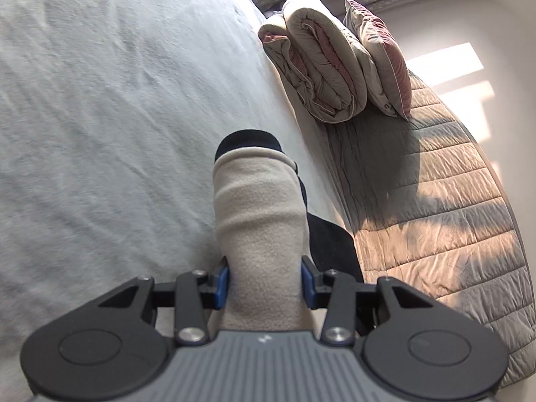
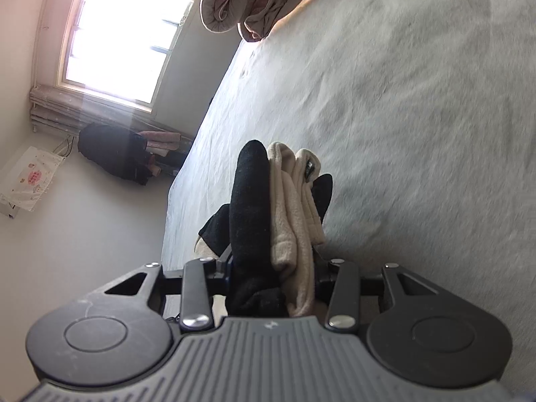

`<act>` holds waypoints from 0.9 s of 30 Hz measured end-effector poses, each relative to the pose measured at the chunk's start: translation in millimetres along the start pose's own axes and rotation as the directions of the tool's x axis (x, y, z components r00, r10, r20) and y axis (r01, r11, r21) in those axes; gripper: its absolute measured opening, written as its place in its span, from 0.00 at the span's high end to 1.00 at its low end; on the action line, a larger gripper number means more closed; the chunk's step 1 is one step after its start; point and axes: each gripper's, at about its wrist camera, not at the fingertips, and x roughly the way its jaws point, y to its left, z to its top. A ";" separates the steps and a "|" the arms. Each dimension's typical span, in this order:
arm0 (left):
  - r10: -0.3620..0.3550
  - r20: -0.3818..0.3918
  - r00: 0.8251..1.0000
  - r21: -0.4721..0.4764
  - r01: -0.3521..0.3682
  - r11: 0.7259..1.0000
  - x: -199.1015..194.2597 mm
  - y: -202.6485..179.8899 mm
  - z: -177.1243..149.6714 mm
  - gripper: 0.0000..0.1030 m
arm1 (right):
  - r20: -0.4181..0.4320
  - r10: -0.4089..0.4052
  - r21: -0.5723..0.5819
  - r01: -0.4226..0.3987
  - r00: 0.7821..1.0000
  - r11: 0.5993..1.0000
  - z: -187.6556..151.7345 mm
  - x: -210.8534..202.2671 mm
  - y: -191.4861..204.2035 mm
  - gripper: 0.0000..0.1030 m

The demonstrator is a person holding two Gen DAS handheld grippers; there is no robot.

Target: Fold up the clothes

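A beige and black fleece garment (image 1: pixel 259 221) fills the space between my left gripper's (image 1: pixel 264 283) blue-padded fingers (image 1: pixel 222 283), which are shut on a thick beige fold; black fabric shows at its far end and to the right. In the right wrist view my right gripper (image 2: pixel 273 268) is shut on a bunched part of the same garment (image 2: pixel 284 214), black on the left, cream on the right, with a small dark tag near the top. Both grippers hold the cloth above a pale grey bed sheet (image 1: pixel 100 100).
A rolled beige and pink duvet (image 1: pixel 321 63) and a pillow (image 1: pixel 382 57) lie at the bed's head on a quilted brown cover (image 1: pixel 435 207). A bright window (image 2: pixel 124 33), a dark heap of clothes (image 2: pixel 114 154) and a white bag (image 2: pixel 30 181) stand beyond the bed's edge.
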 end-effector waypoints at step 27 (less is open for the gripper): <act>-0.059 -0.026 0.998 0.181 0.063 0.981 239.8 -56.3 37.5 0.56 | 0.260 -0.039 -0.119 0.072 0.965 0.990 175.6 7.4 -99.2 0.57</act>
